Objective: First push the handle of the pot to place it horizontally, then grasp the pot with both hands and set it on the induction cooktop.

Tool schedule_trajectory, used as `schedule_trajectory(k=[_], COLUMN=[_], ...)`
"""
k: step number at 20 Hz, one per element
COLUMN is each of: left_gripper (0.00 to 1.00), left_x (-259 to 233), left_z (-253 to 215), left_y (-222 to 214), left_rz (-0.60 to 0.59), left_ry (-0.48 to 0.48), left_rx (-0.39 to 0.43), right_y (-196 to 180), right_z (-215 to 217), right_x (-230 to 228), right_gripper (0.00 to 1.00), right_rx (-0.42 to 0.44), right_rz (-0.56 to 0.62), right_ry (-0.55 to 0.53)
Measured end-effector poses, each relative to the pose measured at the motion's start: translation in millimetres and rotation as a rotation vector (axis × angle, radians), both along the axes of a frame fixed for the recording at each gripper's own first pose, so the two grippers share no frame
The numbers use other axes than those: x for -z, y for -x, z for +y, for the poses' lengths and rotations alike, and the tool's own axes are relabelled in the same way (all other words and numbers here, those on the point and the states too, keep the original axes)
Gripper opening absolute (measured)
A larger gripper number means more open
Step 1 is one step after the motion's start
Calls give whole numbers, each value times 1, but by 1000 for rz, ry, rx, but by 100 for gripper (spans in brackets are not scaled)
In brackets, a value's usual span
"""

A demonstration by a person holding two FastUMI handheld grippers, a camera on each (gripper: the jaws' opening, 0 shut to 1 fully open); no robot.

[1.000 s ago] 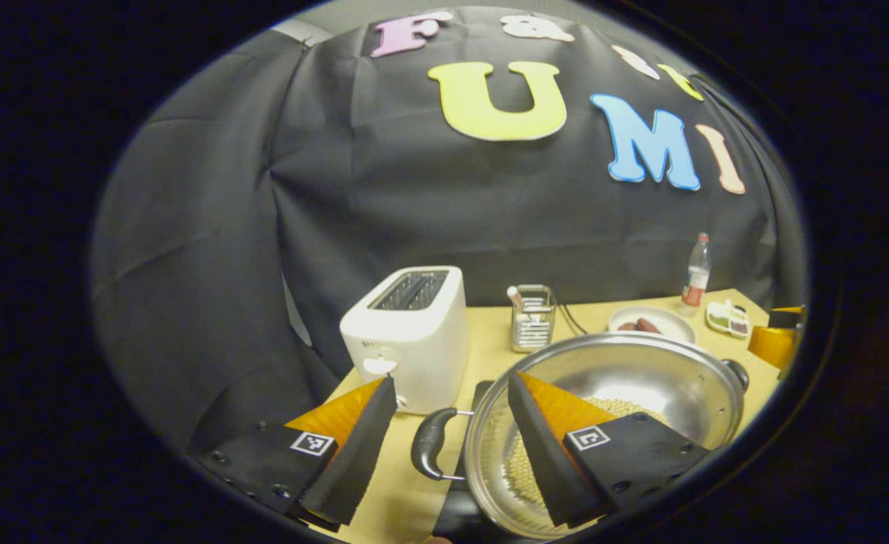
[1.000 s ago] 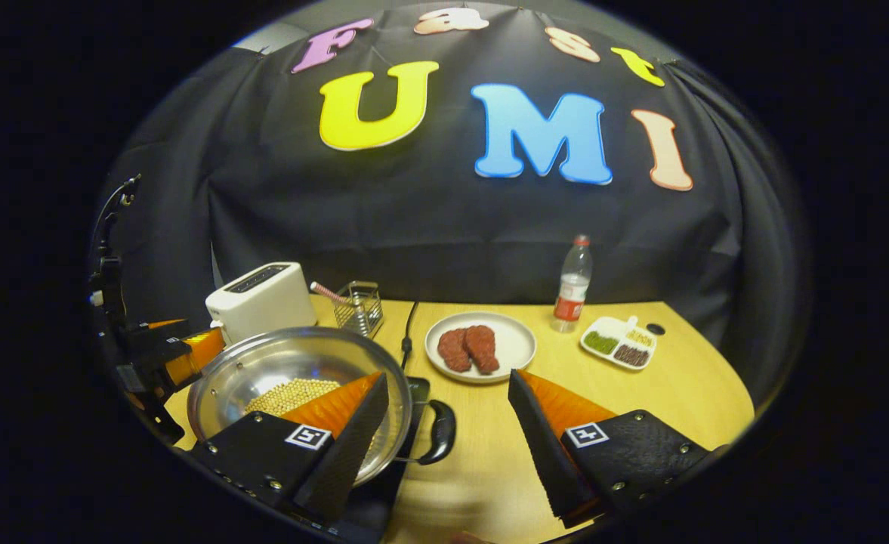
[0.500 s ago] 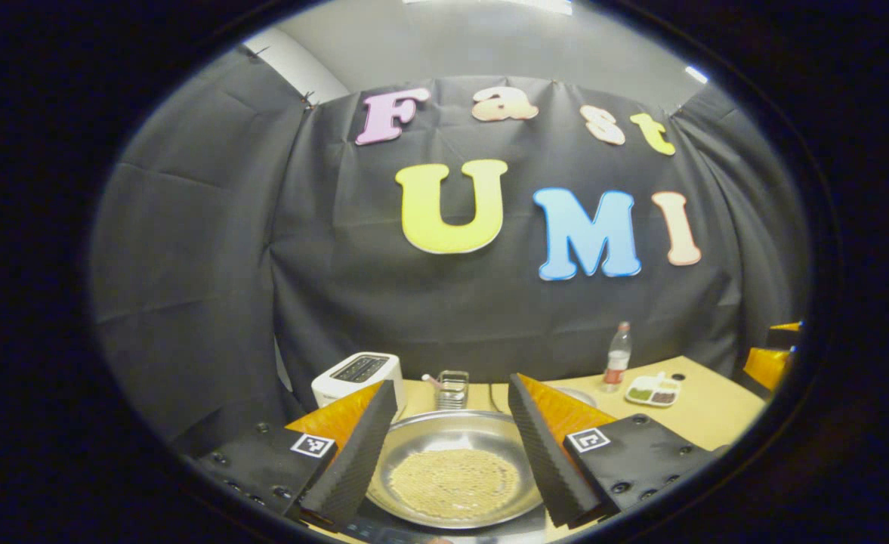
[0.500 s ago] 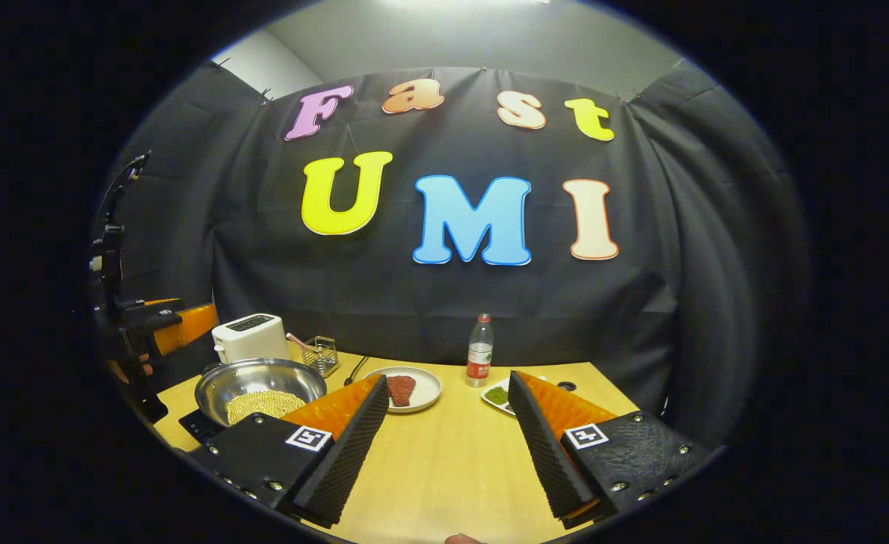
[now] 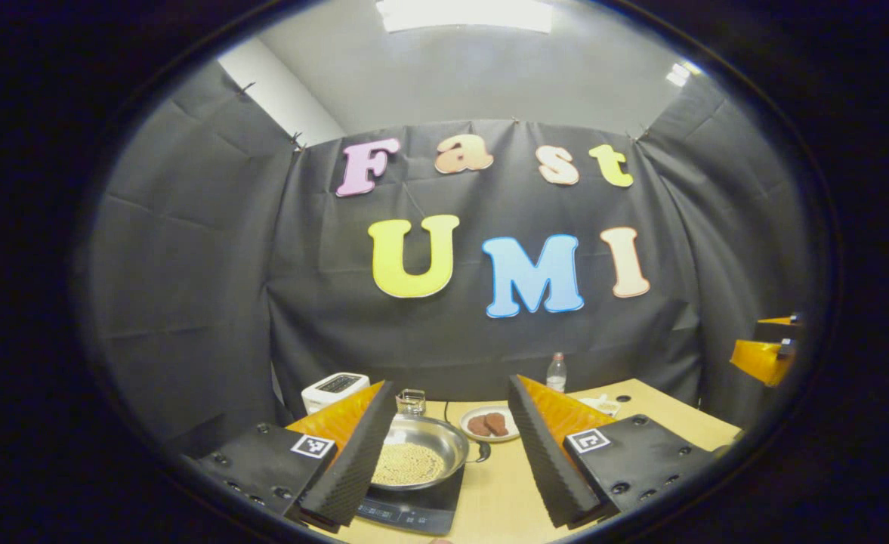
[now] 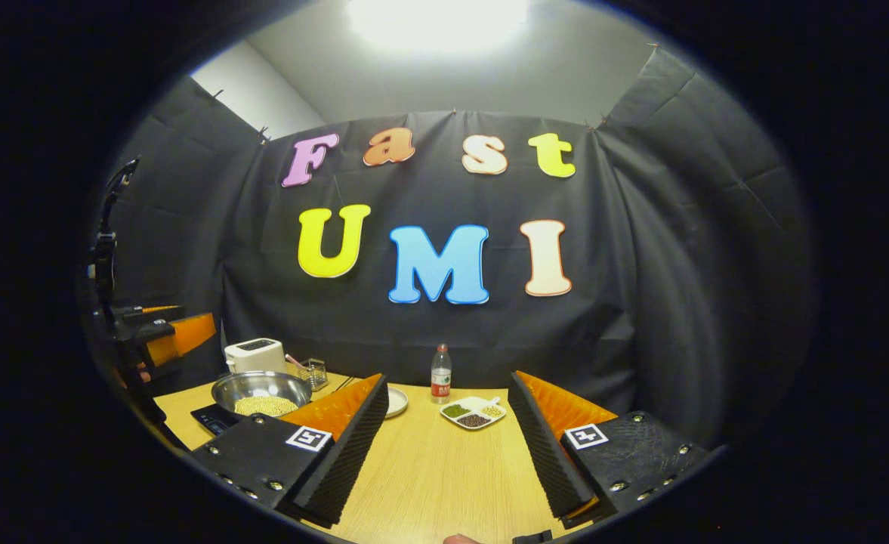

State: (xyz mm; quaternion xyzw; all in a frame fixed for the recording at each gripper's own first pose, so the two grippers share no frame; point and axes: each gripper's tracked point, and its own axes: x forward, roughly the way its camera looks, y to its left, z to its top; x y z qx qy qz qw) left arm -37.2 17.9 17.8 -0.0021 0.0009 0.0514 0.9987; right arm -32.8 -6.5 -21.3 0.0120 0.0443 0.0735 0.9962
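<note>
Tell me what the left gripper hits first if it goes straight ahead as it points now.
Probably the plate of meat on the table, though depth is unclear; the left gripper is open, with the pot just left of that line.

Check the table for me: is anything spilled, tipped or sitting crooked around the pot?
Nothing stands out. The shiny steel pot sits level on the black induction cooktop, its yellow grains all inside. The white toaster, clear plastic bottle and white plate of meat stand undisturbed on the wooden table.
</note>
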Motion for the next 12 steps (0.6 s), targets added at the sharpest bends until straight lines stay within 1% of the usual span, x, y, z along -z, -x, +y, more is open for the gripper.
schedule_trajectory(k=[2,5,8,10,11,12], left_gripper=[96,96,96,100,90,90], left_x=[-5,-17,-21,-20,-21,-20], left_z=[-2,3,15,20,23,27], left_y=[17,34,51,59,62,65], left_rz=[-1,-29,-42,-42,-43,-42], left_ry=[1,1,0,10,12,9], left_rx=[5,7,2,-1,0,-3], right_y=[6,14,22,28,30,34], right_z=[3,7,16,22,25,25], right_x=[-4,-15,-26,-23,-24,-23], right_gripper=[96,96,96,96,96,96], right_rx=[-3,5,6,4,2,6], right_rz=[-8,-17,-48,-38,-36,-31], right_ry=[-15,-16,-41,-40,-41,-38])
